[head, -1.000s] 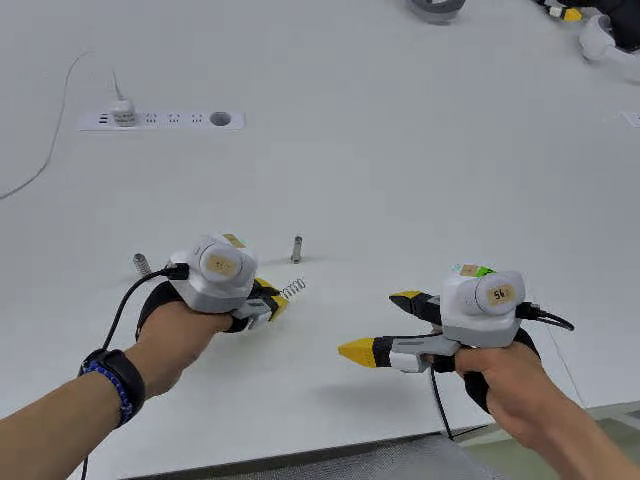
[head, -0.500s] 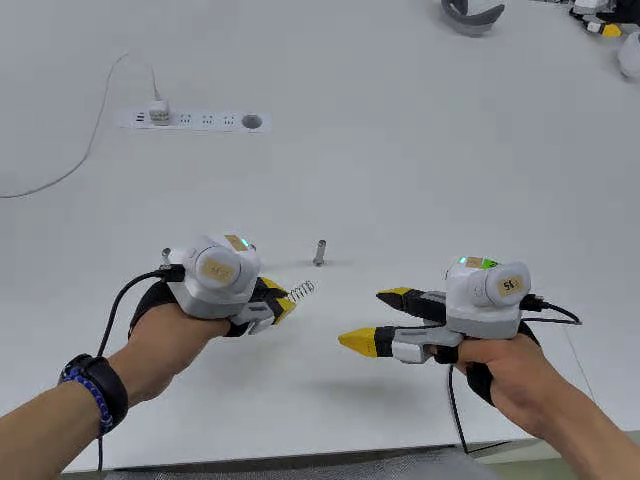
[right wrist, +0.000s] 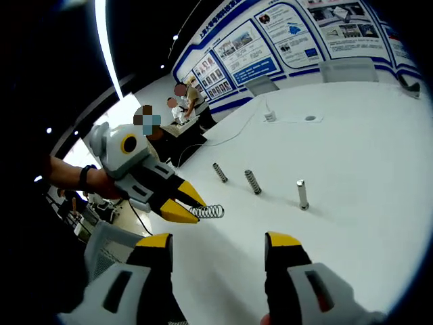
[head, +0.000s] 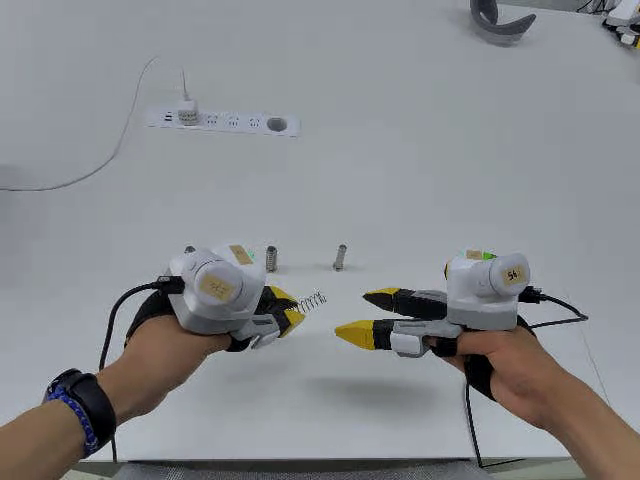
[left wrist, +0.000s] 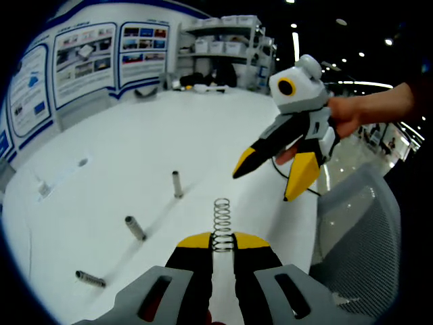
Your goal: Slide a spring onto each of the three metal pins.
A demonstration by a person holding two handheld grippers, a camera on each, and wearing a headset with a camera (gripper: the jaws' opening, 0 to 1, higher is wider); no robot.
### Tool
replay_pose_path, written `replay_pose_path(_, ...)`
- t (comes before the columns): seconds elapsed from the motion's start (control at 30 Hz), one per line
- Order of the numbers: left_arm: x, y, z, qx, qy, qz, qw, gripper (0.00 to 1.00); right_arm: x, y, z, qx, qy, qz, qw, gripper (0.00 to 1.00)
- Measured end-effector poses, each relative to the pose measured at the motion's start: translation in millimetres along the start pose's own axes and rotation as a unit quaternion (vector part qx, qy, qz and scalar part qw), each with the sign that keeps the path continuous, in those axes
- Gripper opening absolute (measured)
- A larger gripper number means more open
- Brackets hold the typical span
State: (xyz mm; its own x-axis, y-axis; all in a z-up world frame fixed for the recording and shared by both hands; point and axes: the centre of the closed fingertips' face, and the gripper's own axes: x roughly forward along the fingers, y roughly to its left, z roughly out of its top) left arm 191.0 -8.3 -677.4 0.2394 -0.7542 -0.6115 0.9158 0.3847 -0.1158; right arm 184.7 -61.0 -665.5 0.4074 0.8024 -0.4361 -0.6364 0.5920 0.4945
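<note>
My left gripper [head: 289,307] is shut on the end of a small coil spring [head: 313,299], which sticks out toward the right, above the table. The left gripper view has the spring [left wrist: 222,222] standing up from the closed yellow jaws. My right gripper [head: 365,313] is open, its yellow tips just right of the spring and holding nothing. Behind them a bare metal pin [head: 340,257] stands upright. A pin wearing a spring [head: 271,259] is to its left. In the right gripper view a third pin [right wrist: 220,172] also looks coiled.
A white power strip [head: 222,121] with a plugged cable [head: 120,150] lies at the back left of the white table [head: 420,170]. A grey curved object [head: 500,18] sits at the far edge. The table's front edge runs just below my hands.
My right gripper has moved left, closer to the spring held by the left gripper. The head camera shifted, so the pins appear further right. Both grips are unchanged.
</note>
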Motion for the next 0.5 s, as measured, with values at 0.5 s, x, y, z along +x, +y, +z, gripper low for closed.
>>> replay_pose_path(0.5, -13.4, -11.0, 4.7, 0.005, -0.015, -0.003, 0.9999, 0.1, 22.2, 18.8, 11.5, 0.036, 0.002, 0.051, 0.998, 0.38)
